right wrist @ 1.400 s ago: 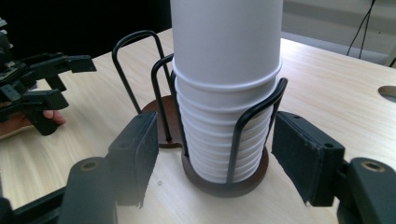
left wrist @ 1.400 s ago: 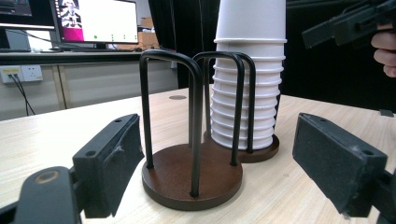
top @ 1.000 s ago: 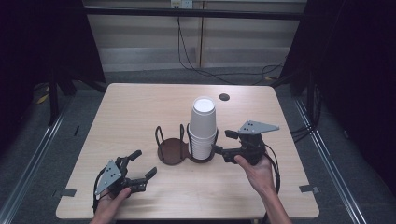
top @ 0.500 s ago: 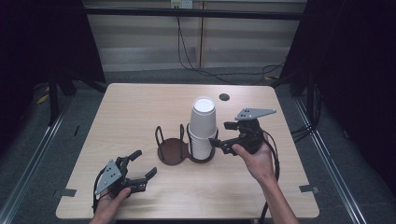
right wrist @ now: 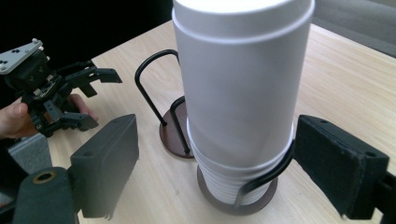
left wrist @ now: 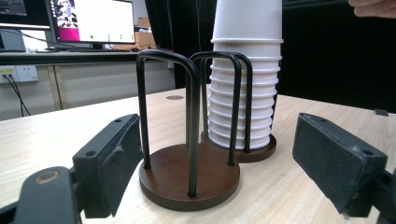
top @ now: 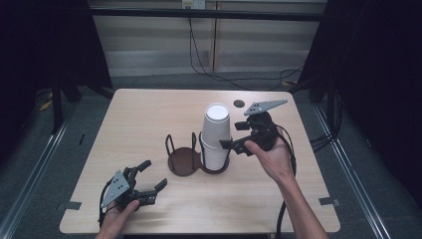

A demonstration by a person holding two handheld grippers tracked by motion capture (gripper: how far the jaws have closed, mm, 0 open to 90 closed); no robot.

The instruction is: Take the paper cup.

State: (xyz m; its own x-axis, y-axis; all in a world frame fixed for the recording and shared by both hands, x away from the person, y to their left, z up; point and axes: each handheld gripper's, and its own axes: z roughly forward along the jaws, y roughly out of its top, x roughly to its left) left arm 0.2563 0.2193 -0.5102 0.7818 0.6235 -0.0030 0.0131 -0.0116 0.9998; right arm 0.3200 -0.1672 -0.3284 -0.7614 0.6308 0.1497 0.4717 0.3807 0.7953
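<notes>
Stack of white paper cups (top: 216,137) sat upside down in the R well of a two-well black wire holder (top: 185,160) near table (top: 149,114) centre; L well held nothing. R gripper (top: 233,144) was beside the stack, jaws just opened, apart, pads off the cups. L gripper (top: 152,177) rested at near L edge w/ jaws apart, gripping nothing, well apart from holder.

A tall stack of white paper cups (top: 216,137) stands upside down and upright near the table's middle. It sits in the right ring of a black wire holder with two round brown wooden bases (top: 184,160), whose left ring is empty.
</notes>
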